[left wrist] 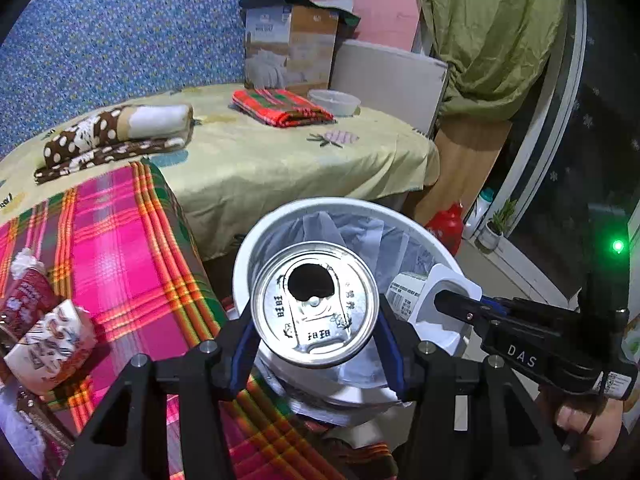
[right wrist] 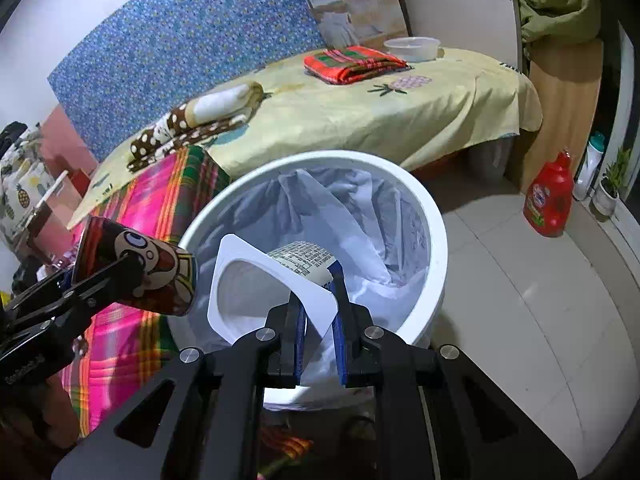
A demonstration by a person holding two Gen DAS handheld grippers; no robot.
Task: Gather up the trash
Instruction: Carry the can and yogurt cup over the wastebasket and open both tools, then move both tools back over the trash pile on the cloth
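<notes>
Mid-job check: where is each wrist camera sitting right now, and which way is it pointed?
Left wrist: behind the left gripper, looking down on the held drink can above the white bin; person's right hand shows.
Right wrist: behind the right gripper, facing the white bin, gripping a white plastic cup.
Shared: bin, bed, can, cup, each other's gripper.

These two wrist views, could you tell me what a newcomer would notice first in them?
Probably the opened drink can gripped in the left tongs, held over the white lined trash bin. Next, the white plastic cup pinched by its rim in the right tongs above the same bin, with a pink plaid cloth to the left.
</notes>
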